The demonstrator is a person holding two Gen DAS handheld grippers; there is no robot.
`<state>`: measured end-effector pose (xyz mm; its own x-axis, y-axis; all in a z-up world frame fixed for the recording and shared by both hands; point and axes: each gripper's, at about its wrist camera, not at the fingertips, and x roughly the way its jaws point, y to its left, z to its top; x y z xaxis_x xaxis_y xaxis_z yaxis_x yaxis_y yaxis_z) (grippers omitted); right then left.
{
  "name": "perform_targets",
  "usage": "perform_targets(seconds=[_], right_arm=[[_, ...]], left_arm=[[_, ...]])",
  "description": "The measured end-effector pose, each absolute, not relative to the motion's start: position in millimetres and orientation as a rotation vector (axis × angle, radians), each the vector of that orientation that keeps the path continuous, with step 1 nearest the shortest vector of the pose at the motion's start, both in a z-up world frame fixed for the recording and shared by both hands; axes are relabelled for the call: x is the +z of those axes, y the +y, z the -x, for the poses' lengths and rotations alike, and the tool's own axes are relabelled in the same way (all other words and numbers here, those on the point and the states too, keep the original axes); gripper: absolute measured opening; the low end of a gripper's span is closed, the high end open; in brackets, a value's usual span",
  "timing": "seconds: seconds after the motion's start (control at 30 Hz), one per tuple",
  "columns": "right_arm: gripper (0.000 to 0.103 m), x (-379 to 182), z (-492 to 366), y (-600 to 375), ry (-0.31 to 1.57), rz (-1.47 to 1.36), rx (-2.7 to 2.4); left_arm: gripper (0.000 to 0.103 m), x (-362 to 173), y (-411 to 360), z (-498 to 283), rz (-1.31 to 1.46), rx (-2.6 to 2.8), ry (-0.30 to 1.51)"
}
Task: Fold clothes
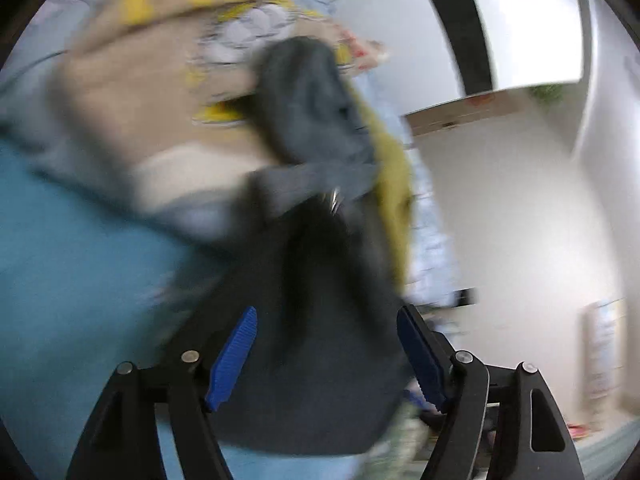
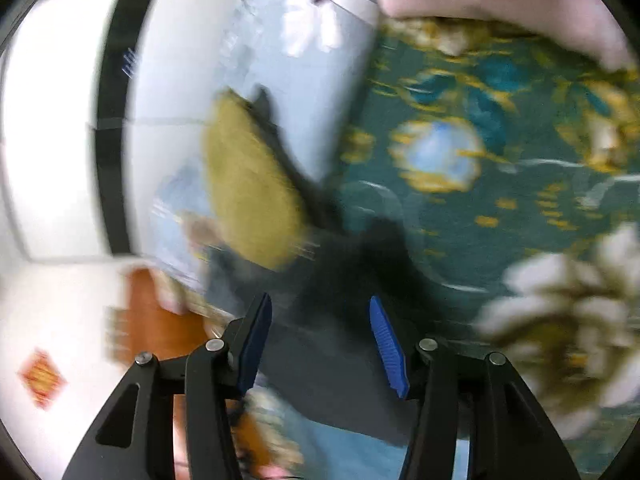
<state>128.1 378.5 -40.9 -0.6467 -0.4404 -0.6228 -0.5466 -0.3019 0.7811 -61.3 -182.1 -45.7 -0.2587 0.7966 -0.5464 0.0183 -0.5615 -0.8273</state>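
Note:
A dark grey garment point(image 1: 312, 360) lies crumpled on a light blue sheet point(image 1: 60, 260). It runs up to a grey hump point(image 1: 312, 100) against a beige and yellow printed garment point(image 1: 140, 92) and an olive-yellow one point(image 1: 394, 184). My left gripper point(image 1: 327, 312) is open, its blue pads point(image 1: 236, 356) wide apart on either side of the dark cloth. In the right wrist view the same dark garment point(image 2: 328, 360) lies between the spread pads point(image 2: 388, 344) of my open right gripper point(image 2: 320, 299), beside the olive-yellow garment point(image 2: 248, 184). Both views are blurred.
A teal floral bedcover point(image 2: 500, 160) fills the right of the right wrist view, with a pale blue flowered cloth point(image 2: 312, 40) behind it. A pink blurred shape point(image 2: 500, 4) lies at the top. White walls point(image 1: 500, 200), a dark door frame point(image 2: 114, 120) and an orange-brown object point(image 2: 160, 320) lie beyond the bed edge.

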Motion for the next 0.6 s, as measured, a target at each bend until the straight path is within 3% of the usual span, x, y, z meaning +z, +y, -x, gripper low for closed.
perform_targets(seconds=[0.07, 0.13, 0.23, 0.43, 0.6], right_arm=[[0.054, -53.2, -136.4, 369.7, 1.685, 1.444, 2.066], [0.063, -70.8, -143.5, 358.2, 1.654, 1.574, 2.001], [0.064, -90.7, -146.4, 343.0, 1.66, 1.7, 1.959], [0.064, -97.1, -130.6, 337.0, 1.578, 1.711, 2.065], [0.064, -109.4, -125.3, 333.7, 1.633, 1.634, 2.077]], left_arm=[[0.076, -68.7, -187.3, 38.1, 1.553, 1.877, -1.016], [0.076, -98.0, -189.8, 18.7, 1.637, 1.825, -1.089], [0.076, -122.4, -187.5, -3.4, 1.66, 1.774, -1.204], [0.076, -137.8, -171.4, -11.9, 1.594, 1.858, -1.217], [0.074, -140.3, -171.0, -17.6, 1.533, 1.928, -1.28]])
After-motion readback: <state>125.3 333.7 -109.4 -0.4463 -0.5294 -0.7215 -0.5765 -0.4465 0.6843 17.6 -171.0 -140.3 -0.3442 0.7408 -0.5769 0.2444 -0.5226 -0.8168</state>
